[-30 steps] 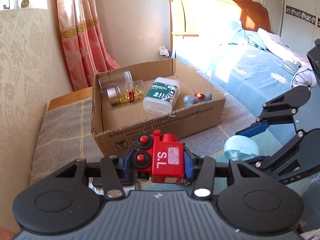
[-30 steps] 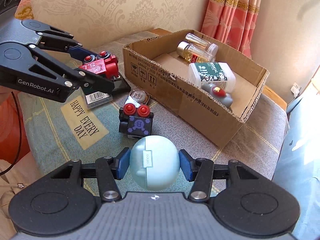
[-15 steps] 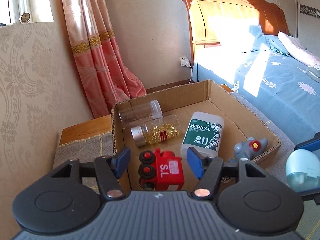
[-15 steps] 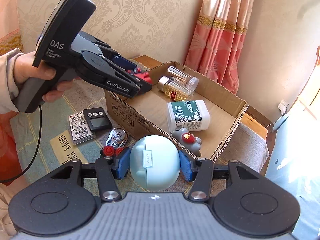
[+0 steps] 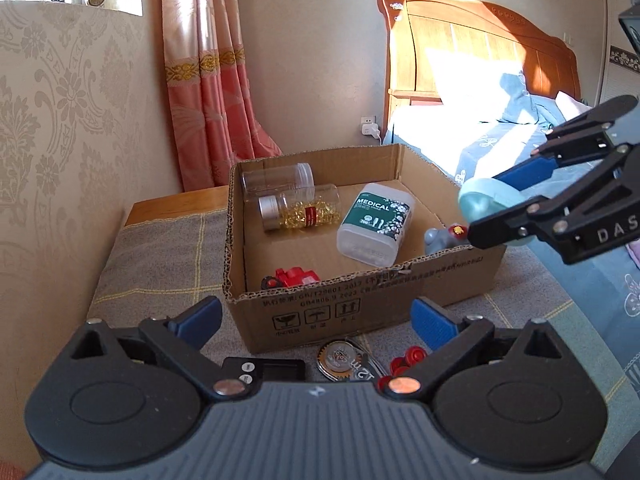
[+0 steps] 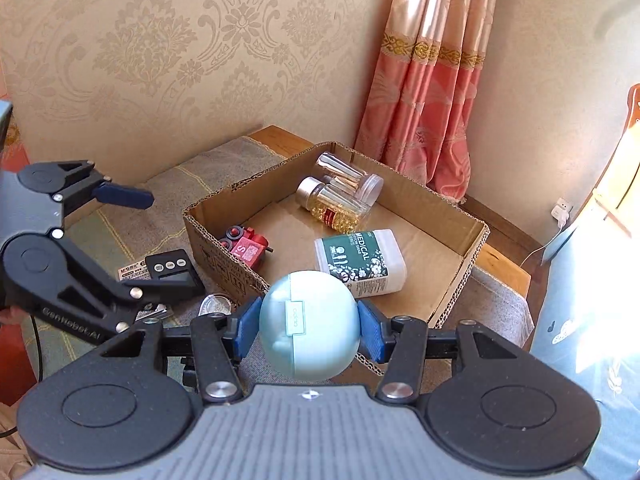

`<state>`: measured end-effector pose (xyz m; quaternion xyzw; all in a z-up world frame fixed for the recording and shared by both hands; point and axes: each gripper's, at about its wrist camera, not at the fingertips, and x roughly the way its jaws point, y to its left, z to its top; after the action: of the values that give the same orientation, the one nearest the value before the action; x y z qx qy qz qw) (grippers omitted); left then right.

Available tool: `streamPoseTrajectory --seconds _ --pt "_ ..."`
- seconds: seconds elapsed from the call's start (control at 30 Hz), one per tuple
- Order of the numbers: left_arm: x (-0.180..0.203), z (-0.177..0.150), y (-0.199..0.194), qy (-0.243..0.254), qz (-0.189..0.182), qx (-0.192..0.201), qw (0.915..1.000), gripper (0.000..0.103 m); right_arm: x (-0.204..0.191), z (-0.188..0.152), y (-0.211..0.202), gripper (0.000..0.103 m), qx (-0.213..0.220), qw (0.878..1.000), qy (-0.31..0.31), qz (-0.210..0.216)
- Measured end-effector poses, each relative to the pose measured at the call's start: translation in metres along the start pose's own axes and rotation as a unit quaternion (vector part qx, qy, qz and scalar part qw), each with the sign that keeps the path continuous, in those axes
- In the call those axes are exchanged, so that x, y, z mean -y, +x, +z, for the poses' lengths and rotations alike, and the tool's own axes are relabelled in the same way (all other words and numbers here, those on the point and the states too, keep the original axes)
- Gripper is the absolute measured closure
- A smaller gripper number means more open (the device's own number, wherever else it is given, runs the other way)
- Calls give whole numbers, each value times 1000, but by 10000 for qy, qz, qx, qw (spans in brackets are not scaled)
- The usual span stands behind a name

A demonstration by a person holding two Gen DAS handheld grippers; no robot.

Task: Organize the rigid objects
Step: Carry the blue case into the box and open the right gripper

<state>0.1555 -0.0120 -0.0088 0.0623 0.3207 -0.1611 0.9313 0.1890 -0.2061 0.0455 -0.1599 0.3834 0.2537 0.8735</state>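
A cardboard box (image 5: pixel 372 304) (image 6: pixel 452 296) holds a red toy train (image 5: pixel 292 277) (image 6: pixel 246 246) in its near left corner, two clear jars (image 5: pixel 298 212) (image 6: pixel 334 202), a white medical bottle (image 5: pixel 376 220) (image 6: pixel 360 260) and a grey mouse toy (image 5: pixel 442 238). My left gripper (image 5: pixel 316 320) is open and empty, in front of the box. My right gripper (image 6: pixel 308 326) is shut on a pale blue egg-shaped case (image 6: pixel 308 326) (image 5: pixel 486 198) and holds it above the box's near right edge.
On the cloth-covered table in front of the box lie a black timer (image 6: pixel 172 270) (image 5: pixel 264 368), a tape measure (image 5: pixel 344 358), a toy with red knobs (image 5: pixel 406 360) and a barcoded card (image 6: pixel 130 274). A bed (image 5: pixel 500 136) stands to the right, a curtain (image 5: pixel 212 80) behind.
My left gripper opened and let go of the red train, which now lies in the box, then drew back. My right gripper carried the blue case up over the box.
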Motion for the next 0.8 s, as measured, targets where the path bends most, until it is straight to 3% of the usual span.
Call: streamPoseTrajectory --seconds 0.4,0.8 --pt "-20 -15 -27 -217 100 118 9996 2 -10 45 56 45 -178 9996 68 205" --pt "-39 -35 -30 -467 245 -111 9985 2 -21 47 92 43 -581 9981 156 91"
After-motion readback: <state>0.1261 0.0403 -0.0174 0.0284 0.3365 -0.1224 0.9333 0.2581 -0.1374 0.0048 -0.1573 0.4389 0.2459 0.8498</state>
